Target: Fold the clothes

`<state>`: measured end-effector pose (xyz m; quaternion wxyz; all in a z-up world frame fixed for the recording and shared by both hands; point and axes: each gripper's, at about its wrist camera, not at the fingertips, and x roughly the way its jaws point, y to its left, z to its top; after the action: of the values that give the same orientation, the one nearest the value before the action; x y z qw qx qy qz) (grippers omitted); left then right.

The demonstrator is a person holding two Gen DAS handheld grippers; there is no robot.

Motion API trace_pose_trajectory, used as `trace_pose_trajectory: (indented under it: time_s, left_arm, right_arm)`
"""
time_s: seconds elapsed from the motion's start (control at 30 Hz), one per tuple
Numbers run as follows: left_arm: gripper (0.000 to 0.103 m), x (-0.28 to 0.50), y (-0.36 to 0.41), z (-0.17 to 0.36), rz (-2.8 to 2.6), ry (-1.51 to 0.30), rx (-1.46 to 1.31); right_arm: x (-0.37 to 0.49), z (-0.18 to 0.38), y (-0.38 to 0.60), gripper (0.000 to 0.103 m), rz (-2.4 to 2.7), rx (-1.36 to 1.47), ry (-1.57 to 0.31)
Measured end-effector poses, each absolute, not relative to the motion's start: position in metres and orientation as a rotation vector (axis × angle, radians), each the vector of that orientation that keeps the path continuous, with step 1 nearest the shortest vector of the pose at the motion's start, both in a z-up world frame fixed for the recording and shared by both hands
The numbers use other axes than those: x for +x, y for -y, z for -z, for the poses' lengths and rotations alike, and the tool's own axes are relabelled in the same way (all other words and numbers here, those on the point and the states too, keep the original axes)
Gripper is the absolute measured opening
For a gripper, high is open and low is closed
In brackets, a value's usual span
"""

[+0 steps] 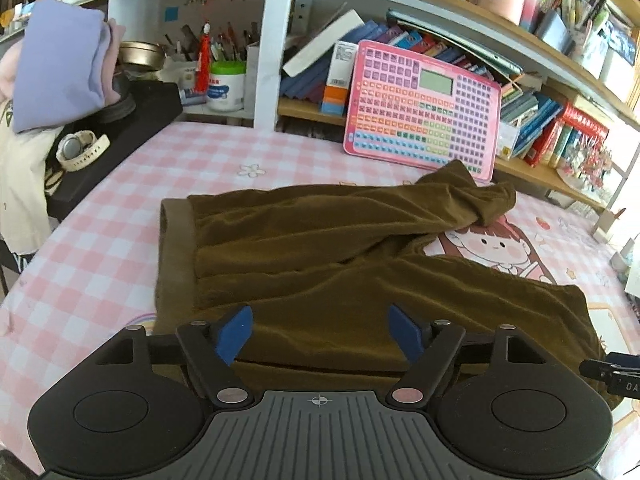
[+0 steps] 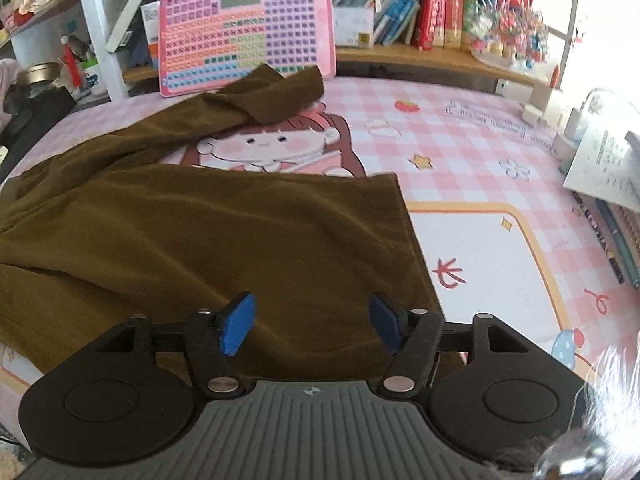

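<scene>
A: Item one, the garment?

B: Olive-brown soft-fabric trousers (image 1: 320, 256) (image 2: 192, 232), lying flat on the table with the waistband to the left in the left wrist view. The far leg runs off at an angle, its crumpled cuff end touching the base of the pink keyboard toy. The near leg lies spread, its hem edge straight.

A: Left gripper (image 1: 320, 334)?

B: Black frame, blue pads. Jaws spread wide, nothing between them, hovering over the near edge of the trousers by the waistband. Whether the pads touch the cloth, I cannot tell.

A: Right gripper (image 2: 310, 324)?

B: Same build. Jaws equally wide apart, holding nothing, poised above the near leg close to its hem corner.

A: Surface?

B: Table under a pink-and-white checked cloth printed with a cartoon girl (image 1: 120, 208) (image 2: 460, 152).

A: Surroundings?

B: Pink children's keyboard toy with small green screen (image 1: 420, 108) (image 2: 248, 28), leaning against the bookshelf. Folded lilac garment (image 1: 60, 68) at far left. White wristwatch (image 1: 80, 150) on a black box.
</scene>
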<state>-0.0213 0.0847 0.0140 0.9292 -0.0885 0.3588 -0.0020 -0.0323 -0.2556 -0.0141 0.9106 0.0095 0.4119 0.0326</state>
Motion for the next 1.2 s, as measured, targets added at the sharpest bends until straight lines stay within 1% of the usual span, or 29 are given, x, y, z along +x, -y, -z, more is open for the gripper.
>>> trace_pose_trajectory:
  time_s: [0.2,0.37,0.43,0.63,0.73,0.93,1.07,1.2]
  left_arm:
    - [0.08,-0.016,-0.107,-0.007,0.052,-0.724,-0.206]
    - [0.082,-0.018,-0.109,0.007,0.065,-0.743,-0.232]
    - [0.086,-0.019,-0.106,0.011,0.07,-0.754,-0.238]
    - [0.087,-0.018,-0.092,0.019,0.026,-0.783,-0.231]
    - [0.087,-0.015,-0.081,0.021,-0.038,-0.791,-0.231]
    - [0.087,-0.02,-0.044,0.017,-0.227,-0.809,-0.296]
    - [0.087,-0.034,-0.021,0.013,-0.339,-0.827,-0.332]
    - [0.087,-0.059,-0.003,0.012,-0.435,-0.881,-0.332]
  right_arm:
    - [-0.042,0.001,0.239,0.062,-0.003,0.022,-0.823]
    - [-0.047,-0.01,0.236,0.064,0.032,0.001,-0.825]
    - [-0.045,-0.013,0.236,0.067,0.026,0.001,-0.82]
    - [-0.013,-0.014,0.243,0.067,-0.07,-0.032,-0.817]
    - [0.019,-0.019,0.259,0.067,-0.157,-0.058,-0.777]
    - [0.118,-0.021,0.307,0.067,-0.28,-0.053,-0.733]
    - [0.194,-0.007,0.323,0.067,-0.359,0.024,-0.772]
    - [0.25,0.01,0.311,0.067,-0.454,0.016,-0.808]
